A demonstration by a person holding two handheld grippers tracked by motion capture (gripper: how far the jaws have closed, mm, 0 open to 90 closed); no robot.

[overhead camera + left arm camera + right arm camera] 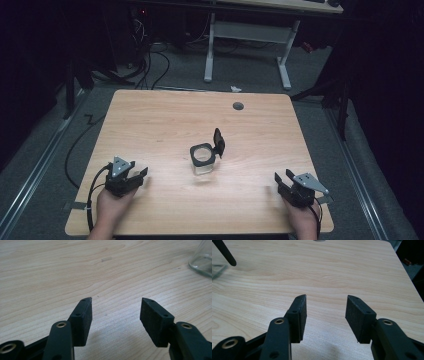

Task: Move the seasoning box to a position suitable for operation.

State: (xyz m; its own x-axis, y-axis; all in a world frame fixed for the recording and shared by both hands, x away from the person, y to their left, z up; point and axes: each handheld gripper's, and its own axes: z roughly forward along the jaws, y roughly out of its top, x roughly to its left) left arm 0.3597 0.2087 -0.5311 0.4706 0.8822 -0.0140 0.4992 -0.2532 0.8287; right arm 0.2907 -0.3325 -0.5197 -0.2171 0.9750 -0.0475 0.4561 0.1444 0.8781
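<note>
A small clear glass jar [203, 161] with a dark rim stands near the middle of the wooden table [165, 115]. Its black hinged lid [218, 142] is flipped up at the jar's right side. My left gripper [139, 173] rests near the front left edge, jaws open and empty, well left of the jar. In the left gripper view the jaws [115, 310] stand apart over bare wood, with the jar's glass base [201, 260] at the upper right. My right gripper [281, 178] sits at the front right, open and empty; its view [325, 308] catches the lid's tip [225, 253] at the far left.
A round grey cable port [238, 106] sits in the table's far edge. Beyond the table stands a white desk frame [250, 45] with cables on the floor. Black cables trail off the table's left side [80, 145].
</note>
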